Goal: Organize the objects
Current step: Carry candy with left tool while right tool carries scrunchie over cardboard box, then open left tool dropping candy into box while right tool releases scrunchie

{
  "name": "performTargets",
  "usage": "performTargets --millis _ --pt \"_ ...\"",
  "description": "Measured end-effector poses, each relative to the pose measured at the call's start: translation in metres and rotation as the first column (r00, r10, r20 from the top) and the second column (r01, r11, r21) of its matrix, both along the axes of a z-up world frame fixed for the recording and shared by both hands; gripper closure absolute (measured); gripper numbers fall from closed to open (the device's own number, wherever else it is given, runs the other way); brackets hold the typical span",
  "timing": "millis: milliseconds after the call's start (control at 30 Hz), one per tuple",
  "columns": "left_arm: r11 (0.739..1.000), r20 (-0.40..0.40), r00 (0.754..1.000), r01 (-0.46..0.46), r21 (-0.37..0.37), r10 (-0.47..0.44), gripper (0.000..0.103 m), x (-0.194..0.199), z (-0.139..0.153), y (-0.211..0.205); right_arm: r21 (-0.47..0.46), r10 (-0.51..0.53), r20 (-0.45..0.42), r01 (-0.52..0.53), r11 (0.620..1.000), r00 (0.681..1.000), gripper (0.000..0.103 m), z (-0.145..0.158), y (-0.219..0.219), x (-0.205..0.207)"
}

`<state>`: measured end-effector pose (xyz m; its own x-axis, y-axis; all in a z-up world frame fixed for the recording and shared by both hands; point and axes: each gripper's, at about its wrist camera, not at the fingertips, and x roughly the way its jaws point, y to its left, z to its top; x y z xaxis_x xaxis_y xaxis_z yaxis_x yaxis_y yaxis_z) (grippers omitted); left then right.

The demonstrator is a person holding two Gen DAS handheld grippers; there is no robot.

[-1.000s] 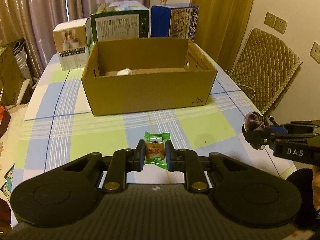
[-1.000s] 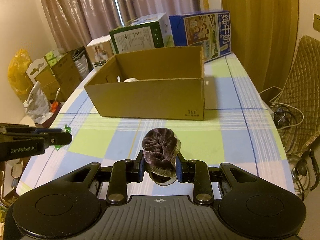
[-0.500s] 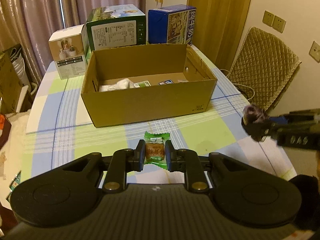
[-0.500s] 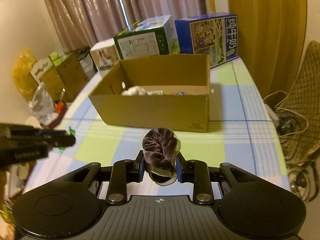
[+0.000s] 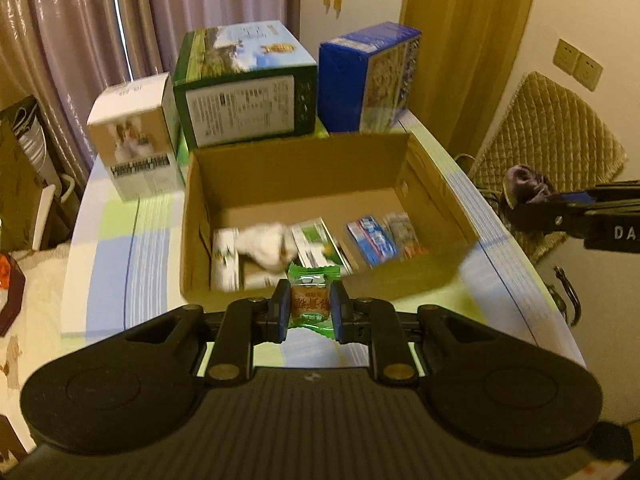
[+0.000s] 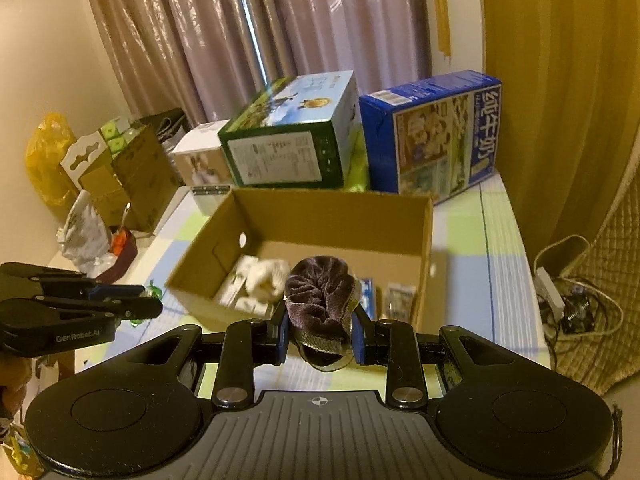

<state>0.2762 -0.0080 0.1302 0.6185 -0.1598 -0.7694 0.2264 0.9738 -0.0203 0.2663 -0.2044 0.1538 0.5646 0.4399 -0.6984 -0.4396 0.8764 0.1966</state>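
- Candy packet (image 5: 310, 303), light and crinkly, sits pinched at its middle in my left gripper (image 5: 308, 312), above the near wall of the cardboard box (image 5: 304, 168); I judge the film slippery.
- Velvet scrunchie (image 6: 321, 300), soft and squashy, fills my right gripper (image 6: 320, 330), clamped across its bunched middle over the box's near edge.

Brown cardboard box (image 5: 320, 184). Tablecloth (image 5: 120, 248) checked in white, pale green and light blue with thin blue lines. Green-wrapped candy (image 5: 311, 300) with brown label. Dark purple-brown velvety pouch (image 6: 320, 296). Black grippers, blue pads (image 6: 357, 338). Far boxes: white one (image 5: 134, 140) left, green-and-white one (image 5: 244, 88) middle, blue one (image 6: 436, 136) right. Mauve curtains (image 6: 280, 32), ochre curtain (image 6: 560, 80) right. Tan quilted chair cover (image 5: 552, 132). Yellow bag (image 6: 46, 156) far left.
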Motion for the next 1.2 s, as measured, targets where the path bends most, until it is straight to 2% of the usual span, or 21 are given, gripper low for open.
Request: performTargets --millis 167,367,867,900,933,967,1000,1200 --pt "1.000 -0.010 1.000 -0.008 -0.004 0.008 0.087 0.040 0.003 -0.001 0.011 -0.011 -0.006 0.011 1.000 1.000 0.076 0.002 0.008 0.042" --pt "1.000 -0.022 1.000 -0.009 0.013 0.009 0.087 0.075 -0.008 -0.004 -0.005 -0.015 -0.034 0.014 1.000 0.999 0.076 -0.012 0.017 0.073" --pt "1.000 -0.051 0.998 -0.021 -0.014 0.021 0.086 0.123 -0.042 0.000 -0.001 -0.026 -0.106 0.026 1.000 0.994 0.076 -0.056 0.029 0.113" --pt "0.999 -0.047 0.999 -0.026 -0.033 0.025 0.081 0.127 -0.045 0.001 -0.002 -0.027 -0.109 0.027 1.000 0.994 0.076 -0.058 0.029 0.114" --pt "0.998 -0.045 0.998 -0.037 -0.047 0.035 0.061 0.129 -0.047 0.003 -0.004 -0.029 -0.112 0.029 1.000 0.993 0.076 -0.060 0.028 0.115" --pt "0.997 -0.041 0.998 -0.056 -0.049 0.054 0.054 0.131 -0.049 0.004 -0.005 -0.032 -0.116 0.032 0.999 0.993 0.076 -0.063 0.027 0.116" --pt "0.997 -0.034 0.997 -0.064 -0.046 0.063 0.050 0.133 -0.049 0.005 -0.005 -0.035 -0.118 0.034 0.999 0.992 0.076 -0.064 0.026 0.117" --pt "0.996 -0.025 0.997 -0.073 -0.045 0.072 0.047 0.132 -0.054 0.013 0.009 -0.031 -0.139 0.033 0.999 0.990 0.076 -0.076 0.022 0.121"
